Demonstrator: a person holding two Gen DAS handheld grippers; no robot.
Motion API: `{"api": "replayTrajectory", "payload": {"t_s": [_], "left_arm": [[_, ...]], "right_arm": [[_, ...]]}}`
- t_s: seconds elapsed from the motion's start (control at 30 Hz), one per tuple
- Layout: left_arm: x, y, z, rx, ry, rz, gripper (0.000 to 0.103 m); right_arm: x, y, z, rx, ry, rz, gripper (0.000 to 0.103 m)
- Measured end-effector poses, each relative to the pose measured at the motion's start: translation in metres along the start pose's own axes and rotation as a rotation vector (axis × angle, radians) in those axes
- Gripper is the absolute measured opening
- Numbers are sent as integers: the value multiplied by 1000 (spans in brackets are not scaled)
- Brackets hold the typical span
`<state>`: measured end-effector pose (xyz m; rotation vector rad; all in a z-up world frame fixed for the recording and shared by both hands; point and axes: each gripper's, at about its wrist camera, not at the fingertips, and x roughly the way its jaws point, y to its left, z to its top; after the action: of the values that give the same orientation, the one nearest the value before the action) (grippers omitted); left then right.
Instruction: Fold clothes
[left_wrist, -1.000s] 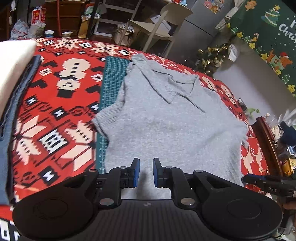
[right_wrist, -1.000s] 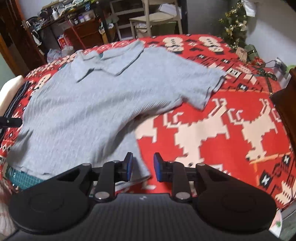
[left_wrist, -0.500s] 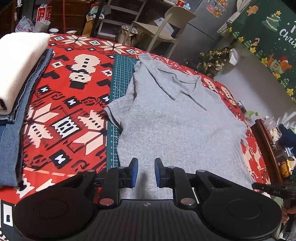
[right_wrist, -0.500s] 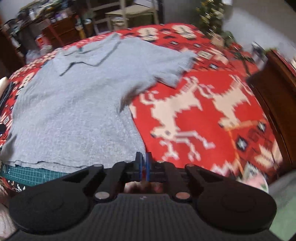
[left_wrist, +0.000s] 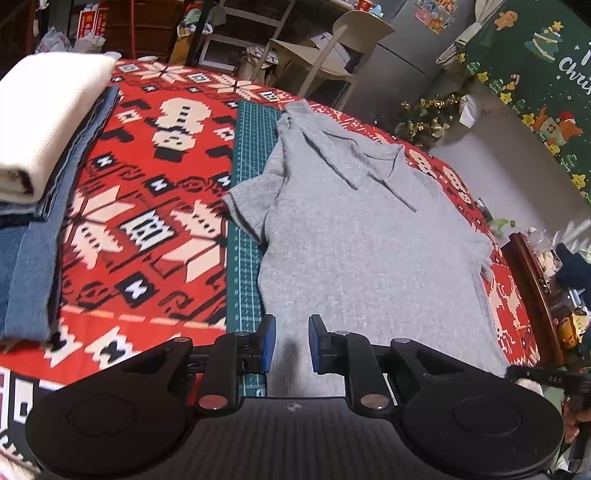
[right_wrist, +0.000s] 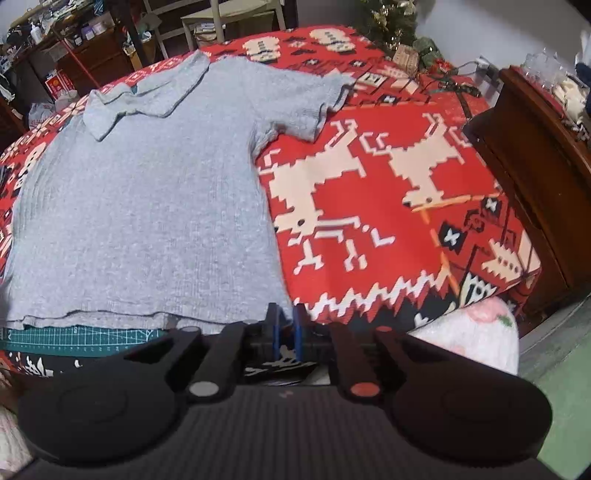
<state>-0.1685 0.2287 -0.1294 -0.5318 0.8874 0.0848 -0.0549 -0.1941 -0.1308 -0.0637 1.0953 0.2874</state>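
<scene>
A grey ribbed knit short-sleeved collared shirt (left_wrist: 354, 236) lies spread flat on the red patterned cloth-covered surface (left_wrist: 147, 206), partly over a green gridded cutting mat (left_wrist: 245, 236). The left tool (left_wrist: 291, 343) hangs released over its hem, nothing gripped. The right tool (right_wrist: 286, 332), narrow jaws opening, sits at the hem's right corner, empty.

shirt (left_wrist: 354, 236): plain grey, ribbed | cloth (left_wrist: 147, 206): red, with white and black snowflakes and reindeer | mat (left_wrist: 245, 258): green grid | folded pile (left_wrist: 40, 122): cream on blue denim | my pads (left_wrist: 269, 343): blue
</scene>
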Motion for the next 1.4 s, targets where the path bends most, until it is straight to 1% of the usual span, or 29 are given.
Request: {"api": "replayTrajectory", "payload": {"t_s": [0.17, 0.27, 0.37, 0.53, 0.6, 0.67, 0.77, 0.83, 0.9, 0.97, 1.03, 1.07, 1.13, 1.27, 1.33, 1.4], "left_arm": [[-1, 4, -6, -10, 29, -24, 17], [1, 4, -6, -10, 30, -15, 17], [3, 7, 1, -21, 8, -2, 17], [13, 16, 26, -27, -65, 48, 17], [21, 20, 39, -28, -79, 73, 17], [28, 25, 51, -35, -97, 75, 17], [41, 32, 68, -58, -101, 81, 21], [48, 35, 77, -74, -96, 65, 24], [57, 35, 83, -70, -86, 83, 25], [66, 33, 86, -55, -69, 103, 22], [70, 28, 84, -27, -66, 120, 7], [69, 26, 83, -8, -79, 135, 4], [62, 20, 83, 27, -110, 162, 4], [31, 19, 88, 78, -240, 272, 4], [22, 23, 92, 81, -268, 282, 4], [19, 26, 96, 82, -267, 279, 4]], "right_arm": [[-15, 1, 13, -20, -72, -11, 20], [-18, 11, 19, -48, -102, 27, 21], [-16, 27, 21, -89, -119, 72, 21], [-5, 51, 27, -123, -132, 127, 21], [0, 59, 31, -130, -137, 152, 21], [3, 64, 34, -139, -140, 169, 22], [7, 69, 39, -145, -137, 186, 22], [12, 70, 43, -141, -131, 195, 22], [16, 70, 46, -139, -126, 193, 23], [20, 70, 48, -139, -121, 183, 23], [23, 69, 49, -141, -116, 177, 22], [24, 68, 50, -141, -114, 177, 22], [26, 68, 51, -143, -112, 178, 23], [29, 69, 53, -148, -110, 182, 23], [32, 71, 53, -154, -104, 186, 23], [35, 73, 52, -160, -99, 191, 22]]}}
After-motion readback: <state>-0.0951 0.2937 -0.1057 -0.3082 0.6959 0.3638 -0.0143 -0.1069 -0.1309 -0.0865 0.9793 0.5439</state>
